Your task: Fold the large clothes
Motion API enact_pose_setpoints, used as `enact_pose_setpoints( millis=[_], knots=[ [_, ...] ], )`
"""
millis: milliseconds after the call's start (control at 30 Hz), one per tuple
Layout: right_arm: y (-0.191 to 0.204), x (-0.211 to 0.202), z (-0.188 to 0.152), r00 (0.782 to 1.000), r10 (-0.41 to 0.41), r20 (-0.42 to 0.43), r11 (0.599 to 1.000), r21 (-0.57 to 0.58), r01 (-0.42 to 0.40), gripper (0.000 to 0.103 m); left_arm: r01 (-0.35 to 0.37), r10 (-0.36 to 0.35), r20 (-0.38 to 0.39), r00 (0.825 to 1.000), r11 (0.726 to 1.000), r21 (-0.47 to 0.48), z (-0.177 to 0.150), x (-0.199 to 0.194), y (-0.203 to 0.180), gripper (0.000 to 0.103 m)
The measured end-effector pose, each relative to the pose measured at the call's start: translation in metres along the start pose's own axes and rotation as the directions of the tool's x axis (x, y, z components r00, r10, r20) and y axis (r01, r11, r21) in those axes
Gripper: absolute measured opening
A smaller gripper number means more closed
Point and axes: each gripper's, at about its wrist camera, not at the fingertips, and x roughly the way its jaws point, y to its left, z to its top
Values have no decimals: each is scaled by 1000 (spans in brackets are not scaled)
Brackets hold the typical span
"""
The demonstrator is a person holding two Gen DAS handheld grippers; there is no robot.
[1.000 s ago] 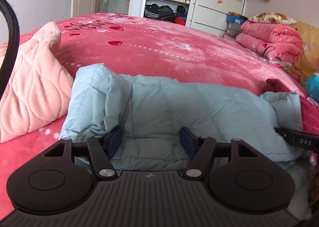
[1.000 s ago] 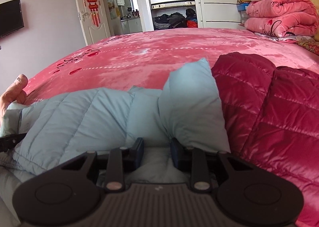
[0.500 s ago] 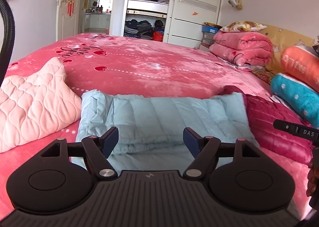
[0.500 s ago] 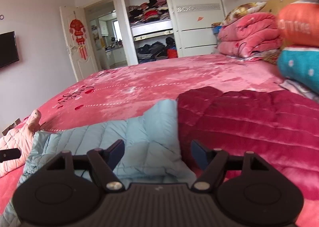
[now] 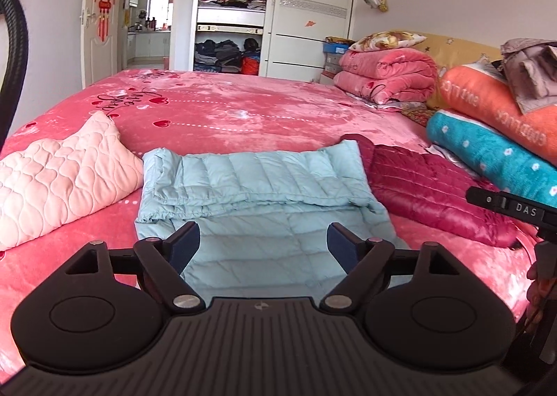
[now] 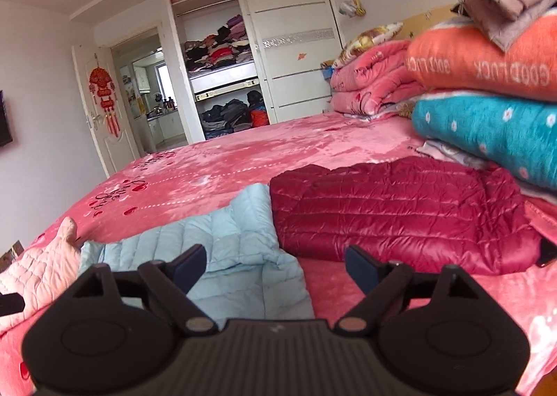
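2 grippers — left gripper (image 5: 263, 242), right gripper (image 6: 275, 267) — just opened wide (nothing held).

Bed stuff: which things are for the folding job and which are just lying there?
For the job: light blue puffer jacket, dark red puffer jacket, pink quilted garment.
Just lying about: pink blankets, orange blanket, teal blanket.

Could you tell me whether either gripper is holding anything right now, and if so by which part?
Nothing is held. The left gripper and right gripper both stand open, jaws just opened, above the light blue jacket with nothing between the pads.
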Motion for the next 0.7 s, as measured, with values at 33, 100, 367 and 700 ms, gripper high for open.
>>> enact_pose_setpoints(
  millis=[33,100,367,700],
  knots=[
    [5,-10,-1,1000,-5,8,1000,-23,5,89,3,-3,2,1000,1000,2,-2,-5,-1,100],
    [11,-27,-2,1000,-8,18,998,-56,9,91,15,-15,4,1000,1000,-7,-7,-14,-2,101],
    [27,-98,2,993,-76,92,980,-177,92,102,76,-77,-14,997,995,-60,-12,-16,9,103],
    [6,-85,-31,999,-50,-2,996,-77,50,102,-9,4,-67,998,997,-71,-26,-5,13,103]
  ],
)
